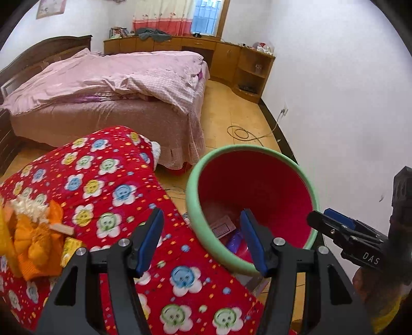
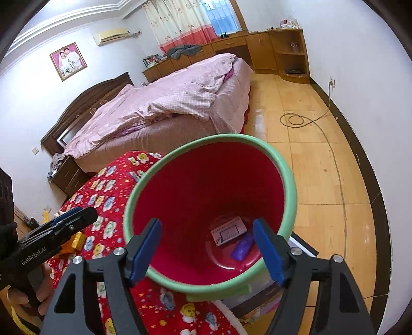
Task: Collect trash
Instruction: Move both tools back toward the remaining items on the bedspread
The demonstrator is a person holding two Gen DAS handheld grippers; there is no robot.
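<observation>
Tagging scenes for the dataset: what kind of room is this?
A home bedroom, most likely. A bed with a rumpled pink duvet and dark wooden headboard fills the middle, wooden cabinets run under a curtained window, and a framed portrait hangs above the headboard.

White letters "DAS" stand on the black body of the right claw where it enters the left wrist view at the right edge; the word runs on out of sight. In the right wrist view the left claw carries "GenRobot.AI" in white along its black side. A small printed card lies at the bottom of the red bin, with lines of print too small to read.
</observation>
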